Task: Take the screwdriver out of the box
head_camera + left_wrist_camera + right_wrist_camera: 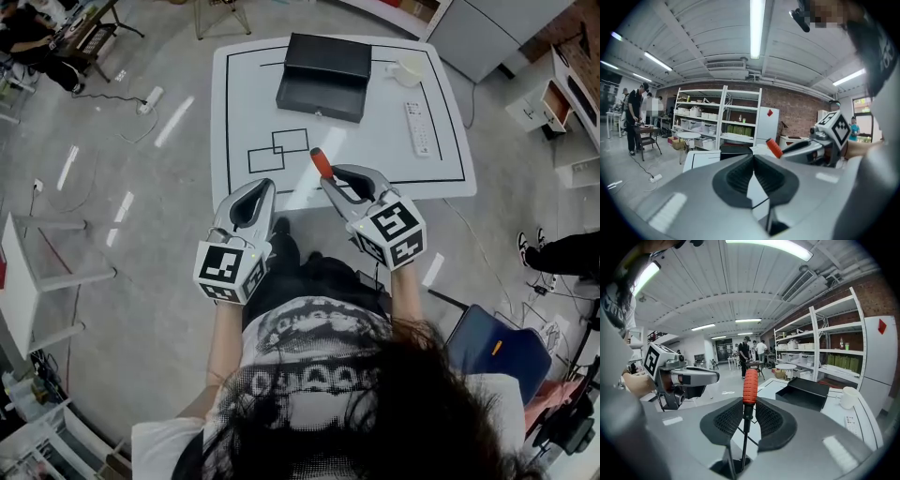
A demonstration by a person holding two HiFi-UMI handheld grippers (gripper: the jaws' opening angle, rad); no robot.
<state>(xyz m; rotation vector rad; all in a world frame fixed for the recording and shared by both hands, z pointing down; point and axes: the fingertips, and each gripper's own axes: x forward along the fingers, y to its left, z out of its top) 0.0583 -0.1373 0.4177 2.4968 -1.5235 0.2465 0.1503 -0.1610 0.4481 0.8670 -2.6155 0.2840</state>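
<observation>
One step left: orange-handled black-shaft screwdriver [750, 383] is out of the black open box [323, 80], clamped in right gripper [749, 404] jaws near the white tabletop [375, 150] edge; left gripper [753, 159] jaws together, empty; next, likely: set it down.

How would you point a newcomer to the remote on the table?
Start at the white table with the black box at its far side. Right of the box, on the near side of the white mug, lies the remote: flat, long and buttoned, unlike the round mug.
</observation>
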